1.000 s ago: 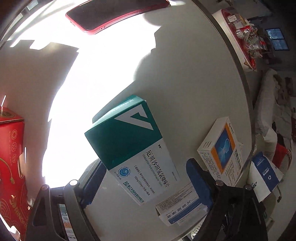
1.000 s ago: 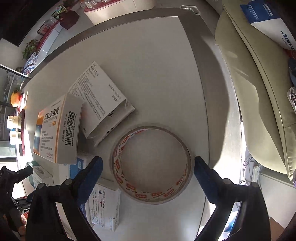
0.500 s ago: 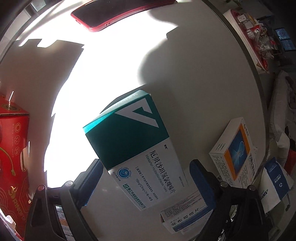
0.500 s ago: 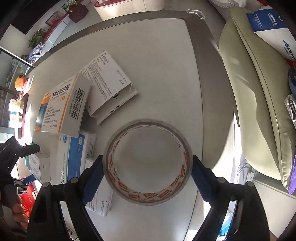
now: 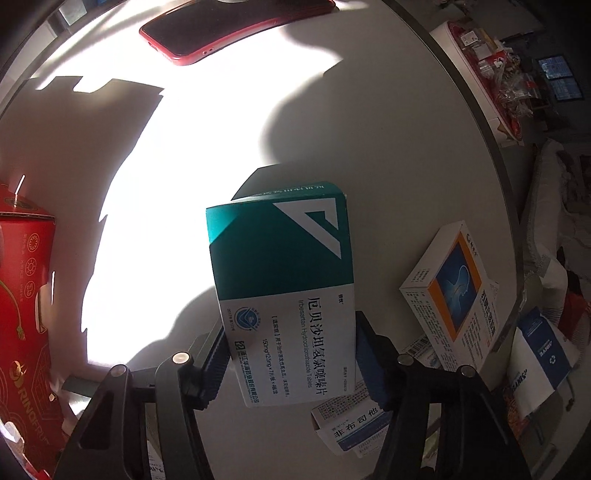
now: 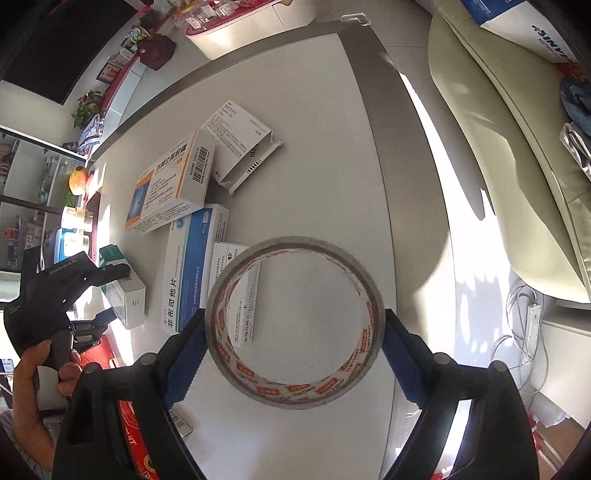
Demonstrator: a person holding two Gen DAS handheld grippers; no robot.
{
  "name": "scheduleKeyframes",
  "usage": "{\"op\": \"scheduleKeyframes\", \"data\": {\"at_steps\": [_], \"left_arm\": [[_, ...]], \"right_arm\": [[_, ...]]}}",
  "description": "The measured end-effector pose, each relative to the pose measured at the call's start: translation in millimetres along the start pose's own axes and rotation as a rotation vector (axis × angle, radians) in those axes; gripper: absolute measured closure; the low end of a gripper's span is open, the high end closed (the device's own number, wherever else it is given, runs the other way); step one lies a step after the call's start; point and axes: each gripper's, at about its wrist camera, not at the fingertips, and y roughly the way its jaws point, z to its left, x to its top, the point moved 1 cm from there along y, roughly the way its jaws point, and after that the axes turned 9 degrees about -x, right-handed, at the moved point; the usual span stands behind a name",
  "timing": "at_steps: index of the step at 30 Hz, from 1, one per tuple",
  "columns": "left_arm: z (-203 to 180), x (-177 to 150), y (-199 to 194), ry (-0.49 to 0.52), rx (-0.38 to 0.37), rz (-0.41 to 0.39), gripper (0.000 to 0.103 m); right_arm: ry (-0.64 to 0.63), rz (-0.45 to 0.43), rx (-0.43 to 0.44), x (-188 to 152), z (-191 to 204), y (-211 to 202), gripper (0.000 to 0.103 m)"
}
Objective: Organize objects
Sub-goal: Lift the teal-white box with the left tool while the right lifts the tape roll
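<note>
Jaws of left gripper (image 5: 293, 360) have just been closing and now clamp the green-and-white medicine box (image 5: 284, 288) by its two long sides, blue pads pressed against the white lower half. Box stands tilted above the table (image 5: 388, 129), green end w/ white triangle pointing away from the camera. Sunlit patch covers the tabletop to the left; a red phone (image 5: 236, 29) lies at the far edge, and a red carton (image 5: 26, 295) stands at the left margin. Orange-and-white box (image 5: 452, 291) sits just right of the gripper, w/ a blue-striped box (image 5: 354, 428) partly hidden beneath it.

Right gripper (image 6: 293, 328) grasps a roll of tape (image 6: 295, 321) across its outer rim, one blue pad on each side, roll flat-on to the camera and raised off the table. Jaws stand wide, filled by the roll. Through and behind the ring: several medicine boxes clustered mid-table, incl. the blue-striped one and an opened white box (image 6: 243, 147) beyond. At left in the right wrist view, a hand (image 6: 33, 387) holds the left gripper's handle. Beige sofa (image 6: 509, 155) runs along the table's right side.
</note>
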Motion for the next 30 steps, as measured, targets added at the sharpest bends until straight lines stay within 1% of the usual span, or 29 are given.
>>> {"op": "scheduleKeyframes", "data": {"at_steps": [1, 3, 5, 7, 9, 11, 12, 13, 14, 15, 16, 17, 19, 21, 24, 26, 30], "left_arm": [[-7.3, -4.2, -4.5, 0.07, 0.001, -0.01, 0.037], [-26.7, -17.0, -19.8, 0.258, 0.027, -0.05, 0.037], [-45.5, -38.9, -40.5, 0.466, 0.052, -0.084, 0.037], [-57.8, -64.5, -61.2, 0.643, 0.075, -0.101, 0.037], [-62.8, -90.0, -83.6, 0.783, 0.094, -0.116, 0.037], [-63.0, -114.0, -105.7, 0.885, 0.103, -0.122, 0.036], [-77.2, -121.1, -109.8, 0.921, 0.105, -0.12, 0.036], [-79.8, -128.5, -118.0, 0.95, 0.109, -0.118, 0.036], [-64.1, -137.8, -131.9, 0.976, 0.111, -0.121, 0.036], [-61.5, -146.1, -141.4, 0.994, 0.114, -0.127, 0.036], [-52.6, -144.1, -149.1, 1.01, 0.119, -0.133, 0.036], [-46.4, -148.7, -157.6, 1.02, 0.122, -0.139, 0.036], [-44.6, -168.3, -168.3, 1.039, 0.13, -0.153, 0.036], [-29.2, -177.6, -183.7, 1.06, 0.142, -0.168, 0.036], [-12.1, -174.4, -193.4, 1.088, 0.161, -0.191, 0.036], [-5.0, -178.9, -200.2, 1.106, 0.173, -0.208, 0.036], [8.7, -177.8, -208.8, 1.113, 0.176, -0.22, 0.036]], "right_arm": [[0.003, 0.003, 0.018, -5.0, 1.0, -3.1, 0.014], [0.018, 0.024, 0.071, -17.1, 5.7, -2.7, 0.014], [0.037, 0.056, 0.116, -31.4, 7.7, -4.9, 0.014], [0.05, 0.078, 0.15, -52.2, 8.3, -11.4, 0.014], [0.058, 0.095, 0.176, -70.6, 12.9, -17.2, 0.014], [0.063, 0.109, 0.19, -89.7, 18.1, -23.9, 0.014], [0.069, 0.117, 0.194, -97.7, 21.0, -25.8, 0.014], [0.073, 0.124, 0.196, -106.1, 24.4, -26.8, 0.014], [0.077, 0.13, 0.196, -114.1, 28.0, -28.6, 0.014], [0.087, 0.135, 0.199, -122.7, 29.9, -30.3, 0.014], [0.102, 0.142, 0.206, -129.8, 32.3, -31.6, 0.014], [0.117, 0.147, 0.211, -136.4, 34.3, -33.2, 0.014], [0.138, 0.144, 0.211, -148.3, 37.7, -38.5, 0.014], [0.147, 0.139, 0.21, -157.9, 40.7, -43.6, 0.014], [0.161, 0.133, 0.213, -164.5, 48.3, -49.1, 0.014], [0.161, 0.118, 0.207, -165.1, 53.3, -54.0, 0.014], [0.152, 0.08, 0.195, -164.2, 61.8, -65.2, 0.014]]}}
